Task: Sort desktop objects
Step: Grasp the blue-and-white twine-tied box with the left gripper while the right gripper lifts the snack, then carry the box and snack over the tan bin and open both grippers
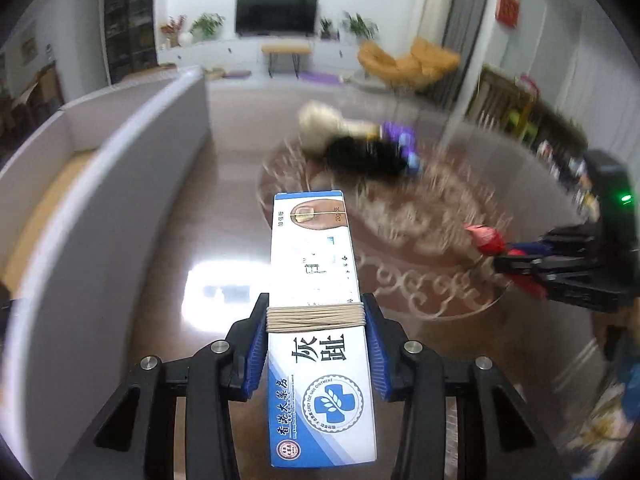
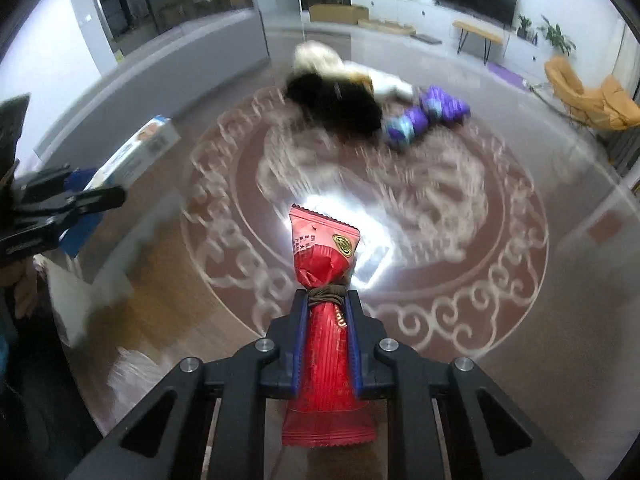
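My left gripper (image 1: pixel 316 314) is shut on a long white-and-blue ointment box (image 1: pixel 316 280), held lengthwise above the glossy brown table (image 1: pixel 192 232). The same box (image 2: pixel 136 152) and left gripper (image 2: pixel 102 196) show at the left of the right wrist view. My right gripper (image 2: pixel 326 300) is shut on a red snack packet (image 2: pixel 324 264), pinched at its waist. That packet (image 1: pixel 486 240) and the right gripper (image 1: pixel 504 262) appear at the right of the left wrist view. Farther back lies a blurred heap: a cream bundle (image 2: pixel 320 58), a black pouch (image 2: pixel 336 100) and purple wrapped pieces (image 2: pixel 424 116).
A grey divided box (image 1: pixel 120 152) with tall walls runs along the table's left side, its wall (image 2: pixel 192 64) also at the back left. The table carries a pale swirl pattern (image 2: pixel 400 184). A hand (image 2: pixel 24 292) and white cloth show at the left edge.
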`<state>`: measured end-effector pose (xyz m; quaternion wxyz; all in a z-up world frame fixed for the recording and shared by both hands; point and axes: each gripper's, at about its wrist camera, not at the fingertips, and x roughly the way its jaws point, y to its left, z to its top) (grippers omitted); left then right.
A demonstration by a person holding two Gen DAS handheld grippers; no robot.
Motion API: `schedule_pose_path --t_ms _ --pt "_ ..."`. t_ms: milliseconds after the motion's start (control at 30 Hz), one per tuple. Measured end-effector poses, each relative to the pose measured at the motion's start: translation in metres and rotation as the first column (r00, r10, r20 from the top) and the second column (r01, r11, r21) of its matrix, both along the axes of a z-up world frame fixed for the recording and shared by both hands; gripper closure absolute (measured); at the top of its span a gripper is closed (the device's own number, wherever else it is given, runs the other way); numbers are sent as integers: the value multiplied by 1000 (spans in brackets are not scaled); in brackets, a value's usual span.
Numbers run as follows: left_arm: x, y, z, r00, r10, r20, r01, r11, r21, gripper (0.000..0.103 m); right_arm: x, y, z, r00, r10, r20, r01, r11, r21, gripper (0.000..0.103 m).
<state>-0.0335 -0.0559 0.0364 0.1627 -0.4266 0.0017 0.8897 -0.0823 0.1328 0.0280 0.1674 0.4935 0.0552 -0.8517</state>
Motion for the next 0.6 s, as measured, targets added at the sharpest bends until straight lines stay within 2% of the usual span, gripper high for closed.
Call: schedule_pose_path --t_ms 67,167,233,300,433,533,600 --pt "9 -24 29 999 27 -33 -26 999 46 60 -4 -11 23 1000 11 -29 -12 999 -38 85" --pt "10 -74 70 993 94 -76 -89 994 68 60 -18 -54 68 993 74 -94 -82 993 -87 85" --pt "8 -109 87 984 152 -94 -146 987 60 60 -31 -97 95 982 135 -135 -151 982 -115 85" --pt "4 -147 96 969 223 -107 -223 975 17 60 -42 -149 122 964 198 -178 -227 961 -159 85" --pt "-7 -220 84 930 361 -68 -365 930 -50 60 -65 -251 146 929 293 -228 -341 916 -213 85" --pt "-10 -255 58 908 419 -13 -418 903 -102 60 -81 -324 133 911 349 -220 -391 900 -192 85" --pt "-14 -265 36 897 441 42 -431 892 -138 59 -89 -364 109 905 380 -192 -410 900 -148 84"
